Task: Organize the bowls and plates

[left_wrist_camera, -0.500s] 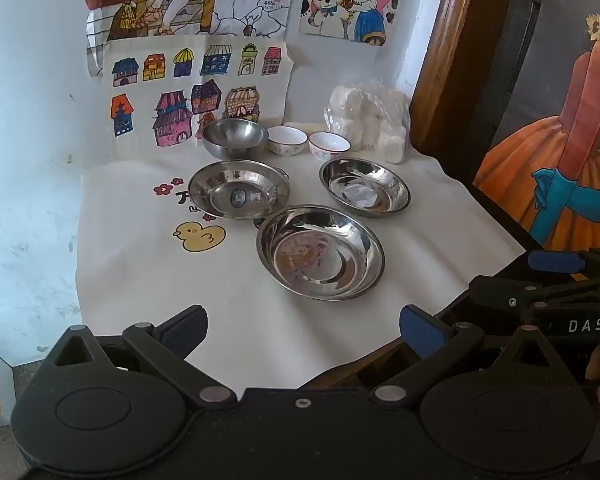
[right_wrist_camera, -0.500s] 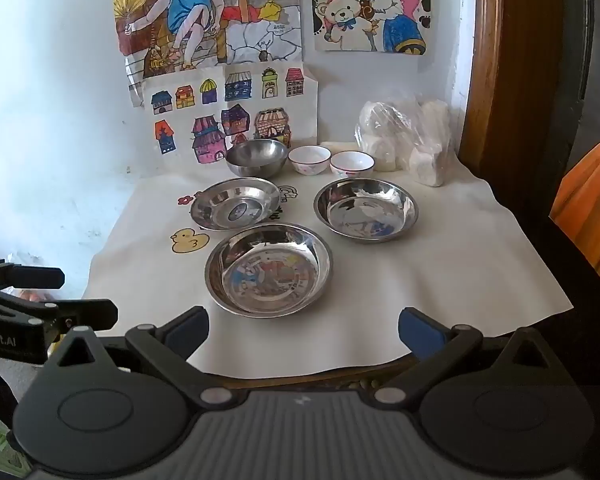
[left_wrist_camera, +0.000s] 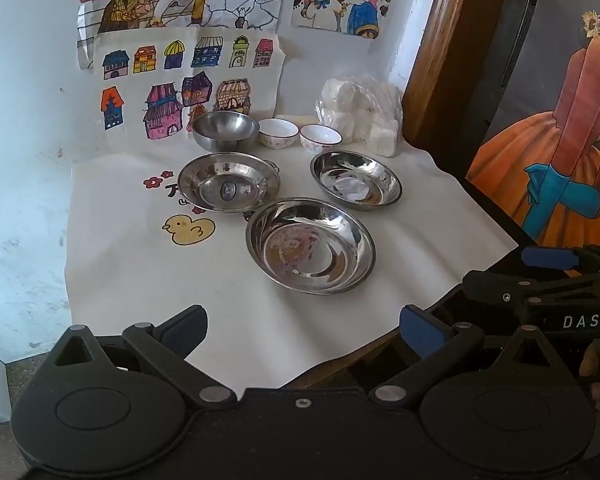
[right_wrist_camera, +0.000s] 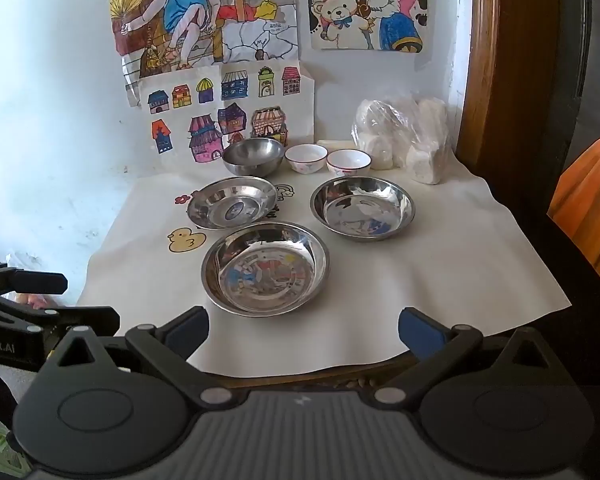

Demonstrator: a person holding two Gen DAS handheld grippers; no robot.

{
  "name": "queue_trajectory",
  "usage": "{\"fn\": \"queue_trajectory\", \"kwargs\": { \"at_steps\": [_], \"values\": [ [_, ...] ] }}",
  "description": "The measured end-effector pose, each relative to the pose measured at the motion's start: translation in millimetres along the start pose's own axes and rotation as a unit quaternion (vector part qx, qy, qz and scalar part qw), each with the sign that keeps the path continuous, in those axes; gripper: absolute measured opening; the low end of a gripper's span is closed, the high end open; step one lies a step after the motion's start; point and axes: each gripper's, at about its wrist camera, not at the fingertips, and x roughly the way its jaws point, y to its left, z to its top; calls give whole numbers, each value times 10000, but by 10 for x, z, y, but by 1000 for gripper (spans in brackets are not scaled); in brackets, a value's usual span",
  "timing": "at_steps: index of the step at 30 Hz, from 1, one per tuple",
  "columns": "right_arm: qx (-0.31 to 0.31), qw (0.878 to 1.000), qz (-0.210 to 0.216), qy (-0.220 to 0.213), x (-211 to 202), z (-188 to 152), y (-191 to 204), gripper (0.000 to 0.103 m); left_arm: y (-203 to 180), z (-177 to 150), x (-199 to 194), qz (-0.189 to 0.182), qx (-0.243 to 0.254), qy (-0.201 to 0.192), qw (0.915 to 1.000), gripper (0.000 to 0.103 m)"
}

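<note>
White cloth (right_wrist_camera: pixel 440 280) over a table, set against a pale wall hung with coloured drawings (right_wrist_camera: pixel 228 120). Left to right on the cloth: printed yellow duck (right_wrist_camera: pixel 185 239) near the left edge; small steel plate (right_wrist_camera: pixel 232 203) just right of the duck, with a label at its centre; steel bowl (right_wrist_camera: pixel 253 156) behind that plate, at the wall; large steel plate (right_wrist_camera: pixel 265 268) nearest the front edge, its rim close to the small plate's rim, contact not determinable; first white porcelain bowl (right_wrist_camera: pixel 306 158) just right of the steel bowl; second white porcelain bowl (right_wrist_camera: pixel 348 162) beside it, with a dark rim line; medium steel plate (right_wrist_camera: pixel 362 208) in front of the porcelain bowls, apart from the large plate; clear bag of white blocks (right_wrist_camera: pixel 406 140) at the back right corner by the wooden frame (right_wrist_camera: pixel 488 80). All dishes upright, none stacked. Left gripper (left_wrist_camera: pixel 303 326): fingers spread wide, holding nothing, off the front left of the table, short of the dishes. Right gripper (right_wrist_camera: pixel 303 327): fingers likewise spread, holding nothing, at the front edge facing the large plate.
</note>
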Motion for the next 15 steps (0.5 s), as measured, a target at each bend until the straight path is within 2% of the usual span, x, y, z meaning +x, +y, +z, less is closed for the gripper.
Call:
{"fn": "queue_trajectory", "kwargs": {
  "at_steps": [15],
  "values": [
    [-8, 10000, -29, -21, -21, -22, 6, 103, 23, -19, 24, -8, 17, 7, 10000, 102]
  ]
}}
